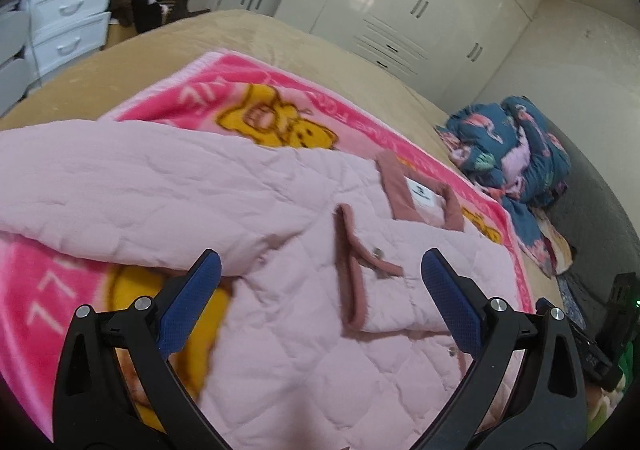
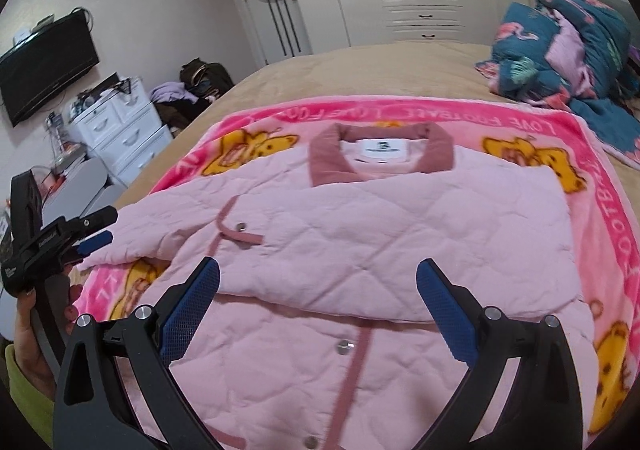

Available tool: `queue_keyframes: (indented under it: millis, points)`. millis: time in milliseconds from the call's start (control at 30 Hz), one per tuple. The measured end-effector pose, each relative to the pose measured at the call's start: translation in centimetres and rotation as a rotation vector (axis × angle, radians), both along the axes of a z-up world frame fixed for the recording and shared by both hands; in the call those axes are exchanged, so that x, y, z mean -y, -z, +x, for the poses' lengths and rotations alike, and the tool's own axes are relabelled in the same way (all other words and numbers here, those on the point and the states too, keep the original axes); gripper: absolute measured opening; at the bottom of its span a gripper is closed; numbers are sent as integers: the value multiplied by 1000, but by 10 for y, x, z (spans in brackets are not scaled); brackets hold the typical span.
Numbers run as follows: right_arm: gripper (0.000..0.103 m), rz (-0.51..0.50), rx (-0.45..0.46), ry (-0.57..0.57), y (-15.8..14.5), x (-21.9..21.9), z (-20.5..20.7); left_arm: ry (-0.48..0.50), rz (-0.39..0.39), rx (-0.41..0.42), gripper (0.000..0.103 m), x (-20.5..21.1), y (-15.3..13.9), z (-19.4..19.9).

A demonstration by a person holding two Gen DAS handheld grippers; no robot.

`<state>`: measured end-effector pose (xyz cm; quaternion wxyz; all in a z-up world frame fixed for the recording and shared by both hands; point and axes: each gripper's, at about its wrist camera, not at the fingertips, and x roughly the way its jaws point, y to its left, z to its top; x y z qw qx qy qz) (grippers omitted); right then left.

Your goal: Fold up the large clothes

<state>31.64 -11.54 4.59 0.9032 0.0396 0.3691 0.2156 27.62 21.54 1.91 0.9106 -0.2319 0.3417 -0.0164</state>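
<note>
The pink blanket [image 2: 600, 186] carries white lettering along its border: "LOVE FOOTBALL" reads upside down on the far edge, and "FOOTBALL" partly repeats down the right side (other stretches are blurred or covered). The white label [image 2: 385, 149] inside the pink jacket's collar [image 2: 440, 154] bears a small dark logo and a line of print, too small to read.

Quilted matt pink cloth on the jacket [image 2: 400, 218], duller plush collar [image 2: 380, 154] – shiny metal snaps; fleecy pink blanket [image 2: 600, 178] beneath; glossy white wardrobe doors [image 1: 420, 2]; matt black plastic gripper arms with dimpled blue pads [image 2: 448, 310]
</note>
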Motion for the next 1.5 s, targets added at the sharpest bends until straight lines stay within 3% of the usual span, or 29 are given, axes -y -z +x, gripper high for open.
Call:
queue_keyframes:
  millis: [433,700,967,1500]
  points:
    - [98,-31,8,-123,3,-76,2,-146,63,-29,94,-50,1,-14]
    - [98,-44,1,-206,14,-123,6,-206,8,-35,94,-80,7,-22]
    - [98,-57,-16,-287,24,-170,14,-347,34,-105,94,-115,23,-26]
    - [98,-142,-49,-429,43,-244,15,-572,-69,-158,94,-180,67,-46]
